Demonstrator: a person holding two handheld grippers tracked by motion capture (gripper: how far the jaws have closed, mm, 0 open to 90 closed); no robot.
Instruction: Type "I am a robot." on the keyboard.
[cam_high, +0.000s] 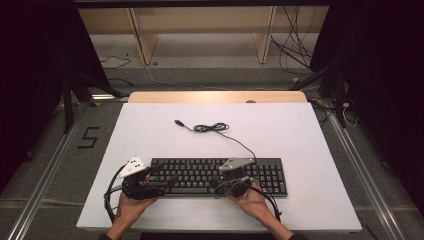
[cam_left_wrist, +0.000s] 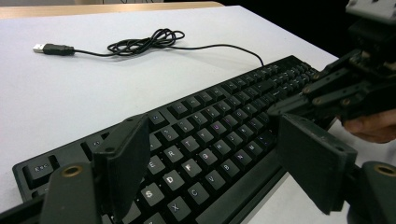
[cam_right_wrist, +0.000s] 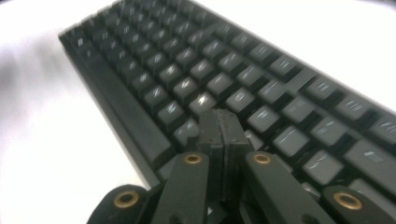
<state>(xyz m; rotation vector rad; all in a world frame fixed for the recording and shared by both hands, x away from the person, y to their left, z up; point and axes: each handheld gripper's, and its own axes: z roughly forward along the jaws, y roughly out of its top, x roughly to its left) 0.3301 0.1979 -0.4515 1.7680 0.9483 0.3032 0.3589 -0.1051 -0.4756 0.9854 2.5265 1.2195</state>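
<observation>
High view: keyboard (cam_high: 220, 176) lies on the white bench (cam_high: 150, 130), long axis running side to side in front of you. Your left gripper (cam_high: 167, 181) sits over its left end, your right gripper (cam_high: 216, 183) over the middle keys near the front edge. Both point inward toward each other, hands low at the near edge. The keyboard's cable (cam_high: 212, 128) trails off beyond it, well apart from both.

Left gripper view: left fingers (cam_left_wrist: 122, 161) spread wide, nothing between the pads; letter keys of the keyboard (cam_left_wrist: 205, 140) lie directly below and ahead of them. Right gripper (cam_left_wrist: 299, 105) visible further along the same key rows.

Right gripper view: right fingers (cam_right_wrist: 223, 135) clenched flat together, holding nothing, tip angled down right at a key of the keyboard (cam_right_wrist: 243, 79), just beside the front rail. Contact or a hair above, can't tell.

Judgement: right is the nearer one for a key press; the key lies straight under its closed tip.
</observation>
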